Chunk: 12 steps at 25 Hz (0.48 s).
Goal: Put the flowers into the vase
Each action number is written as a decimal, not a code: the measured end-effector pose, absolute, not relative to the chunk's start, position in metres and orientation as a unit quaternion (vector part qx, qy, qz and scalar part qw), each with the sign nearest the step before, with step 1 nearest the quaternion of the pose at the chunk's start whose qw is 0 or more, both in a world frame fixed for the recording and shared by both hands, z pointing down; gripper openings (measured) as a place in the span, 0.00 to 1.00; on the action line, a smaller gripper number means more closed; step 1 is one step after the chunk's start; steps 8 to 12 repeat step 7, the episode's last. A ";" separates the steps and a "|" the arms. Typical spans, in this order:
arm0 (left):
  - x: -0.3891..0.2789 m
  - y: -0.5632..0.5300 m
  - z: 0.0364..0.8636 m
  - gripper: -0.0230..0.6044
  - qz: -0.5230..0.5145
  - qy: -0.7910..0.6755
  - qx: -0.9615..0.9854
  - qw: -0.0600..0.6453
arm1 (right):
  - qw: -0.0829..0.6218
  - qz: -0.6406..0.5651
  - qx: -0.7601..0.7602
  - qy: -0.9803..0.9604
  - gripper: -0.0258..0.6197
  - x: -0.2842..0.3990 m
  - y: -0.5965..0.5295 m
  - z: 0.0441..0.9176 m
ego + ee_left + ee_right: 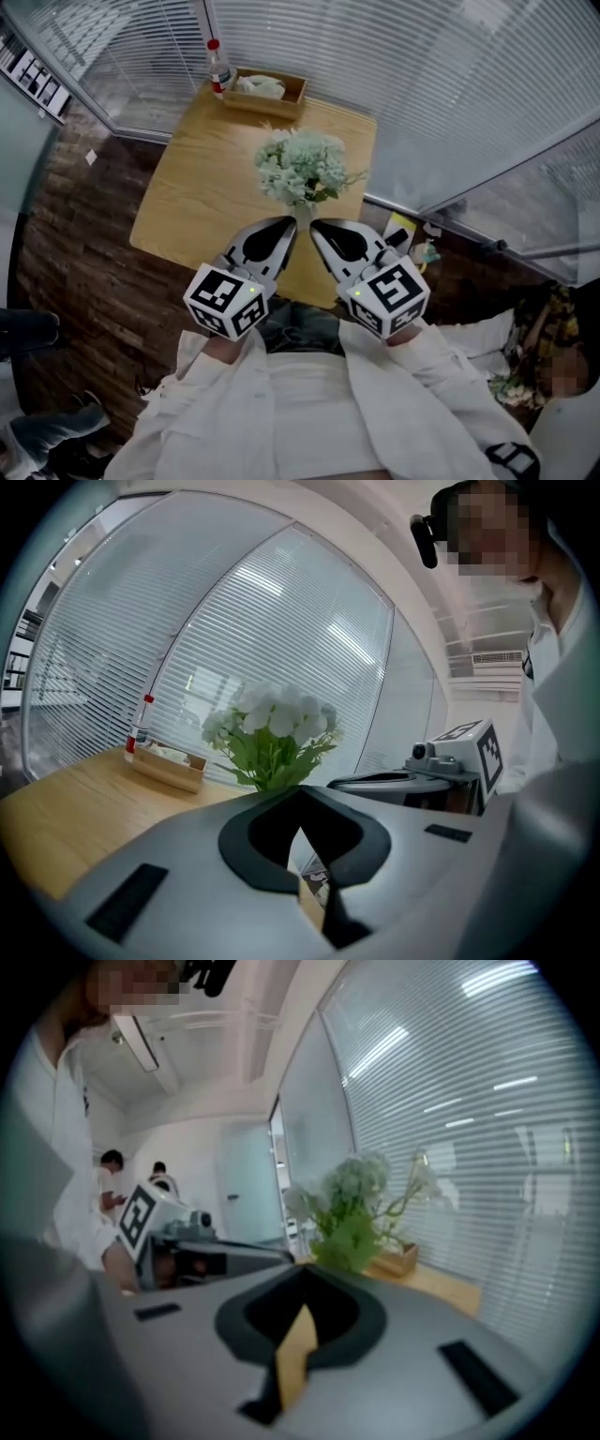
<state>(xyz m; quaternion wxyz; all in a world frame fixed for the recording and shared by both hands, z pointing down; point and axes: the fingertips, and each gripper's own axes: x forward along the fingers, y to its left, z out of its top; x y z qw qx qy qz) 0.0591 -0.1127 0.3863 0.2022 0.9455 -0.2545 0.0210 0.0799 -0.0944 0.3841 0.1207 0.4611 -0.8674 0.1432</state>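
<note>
On the table, near our edge, the flowers stand upright in the vase, which we barely see. Left gripper and right gripper flank it, both closed and empty. Task looks done to us

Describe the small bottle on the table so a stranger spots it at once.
Start at the light wooden table by the blinds. At its far edge sits a wooden tray, and the bottle stands upright just left of it. It alone is slim and clear, with a red cap.
</note>
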 end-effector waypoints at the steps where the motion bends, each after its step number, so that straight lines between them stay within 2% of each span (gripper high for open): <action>1: 0.059 -0.111 0.387 0.05 0.022 -0.255 0.945 0.204 | 0.123 0.144 0.459 -0.868 0.06 0.080 -0.095 0.385; 7: 0.059 -0.118 0.381 0.05 0.007 -0.271 0.945 0.185 | 0.155 0.098 0.414 -0.892 0.06 0.075 -0.112 0.377; 12: 0.059 -0.118 0.381 0.05 0.007 -0.271 0.945 0.185 | 0.155 0.098 0.414 -0.892 0.06 0.075 -0.112 0.377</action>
